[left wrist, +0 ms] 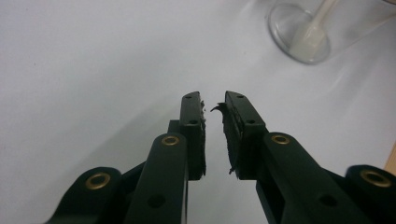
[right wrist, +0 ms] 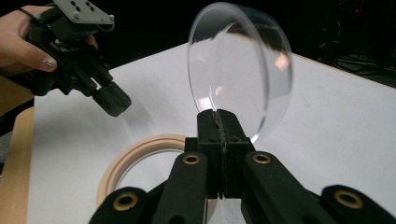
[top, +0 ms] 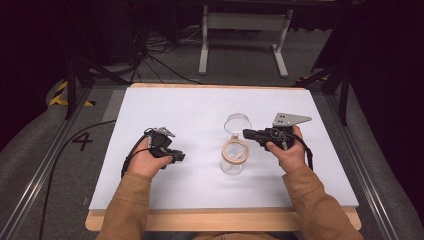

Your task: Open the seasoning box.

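Nearest to the person, the two forearms in tan sleeves come over the wooden front edge of the table (top: 220, 220) and lie low on the white surface. The left hand (top: 145, 161) rests there with the left gripper (top: 176, 157) pointing toward the middle; in the left gripper view its jaws stand a little apart and hold nothing, with only the white surface under them.

A little farther in stands the glass jar (top: 233, 159), upright, with a pale wooden ring at its mouth. It is between the two hands, nearer to the right one.

The right hand (top: 288, 150) holds the right gripper (top: 246, 133) level, pointing left. In the right gripper view its jaws are pressed together on the rim of the clear lid (right wrist: 240, 70), which stands on edge, tilted, above and just behind the jar's mouth.

The step in hand seems to be the carrying of the lid, either off the jar or back to it; the pictures alone cannot decide. If it goes on, the next move needs the right wrist to turn the lid flat and centre it over the ring, while the left gripper could steady the jar.
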Action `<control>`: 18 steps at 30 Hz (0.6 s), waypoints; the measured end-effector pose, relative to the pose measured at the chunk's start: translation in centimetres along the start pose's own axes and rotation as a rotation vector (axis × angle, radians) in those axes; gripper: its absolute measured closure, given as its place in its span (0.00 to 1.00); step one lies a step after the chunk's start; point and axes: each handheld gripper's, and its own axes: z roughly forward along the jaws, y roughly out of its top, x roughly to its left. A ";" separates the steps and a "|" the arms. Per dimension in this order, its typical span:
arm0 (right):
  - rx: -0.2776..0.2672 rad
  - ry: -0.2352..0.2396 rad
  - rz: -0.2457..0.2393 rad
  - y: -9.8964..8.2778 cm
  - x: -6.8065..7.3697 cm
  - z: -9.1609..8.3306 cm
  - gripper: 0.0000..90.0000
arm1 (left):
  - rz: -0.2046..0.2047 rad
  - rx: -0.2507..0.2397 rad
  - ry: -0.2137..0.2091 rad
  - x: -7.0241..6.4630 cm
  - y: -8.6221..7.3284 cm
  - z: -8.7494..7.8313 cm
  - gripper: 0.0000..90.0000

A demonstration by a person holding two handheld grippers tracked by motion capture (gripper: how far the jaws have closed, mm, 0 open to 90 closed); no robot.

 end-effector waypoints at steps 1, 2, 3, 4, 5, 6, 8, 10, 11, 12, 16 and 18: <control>0.004 -0.006 0.002 0.0 -0.1 0.1 1.00 | 0.001 -0.002 0.000 0.0 0.0 0.0 0.87; 0.008 -0.017 -0.001 -0.1 -0.2 0.1 1.00 | -0.002 0.000 -0.001 0.0 0.0 -0.1 0.86; 0.011 -0.022 0.001 -0.1 -0.2 0.1 1.00 | -0.005 -0.002 -0.001 0.0 -0.1 -0.1 0.86; 0.012 -0.023 0.000 -0.1 -0.2 0.1 1.00 | -0.007 -0.004 -0.002 0.0 0.0 -0.1 0.86; 0.011 -0.022 -0.002 -0.1 -0.2 0.1 1.00 | -0.006 -0.006 -0.002 0.0 0.0 -0.1 0.86; 0.010 -0.023 -0.008 -0.1 -0.2 0.1 1.00 | -0.007 -0.006 -0.003 0.0 0.0 0.0 0.86; 0.009 -0.024 -0.007 0.0 -0.1 0.0 1.00 | -0.002 -0.003 -0.003 0.0 0.0 0.0 0.85; 0.003 -0.024 -0.013 0.1 0.0 -0.2 1.00 | 0.000 -0.007 0.001 0.0 0.1 -0.2 0.84; 0.002 -0.023 -0.011 0.2 0.1 -0.4 0.99 | -0.001 -0.013 -0.005 0.0 0.1 -0.3 0.83; -0.003 -0.017 -0.010 0.4 0.2 -0.5 0.96 | -0.001 -0.013 -0.005 0.0 0.1 -0.3 0.81; 0.003 0.019 -0.020 0.8 0.5 -1.0 0.80 | 0.006 -0.063 -0.031 -0.2 0.3 -1.3 0.75; 0.005 0.020 -0.024 1.1 0.6 -1.5 0.73 | 0.014 -0.081 -0.036 -0.1 0.3 -2.0 0.72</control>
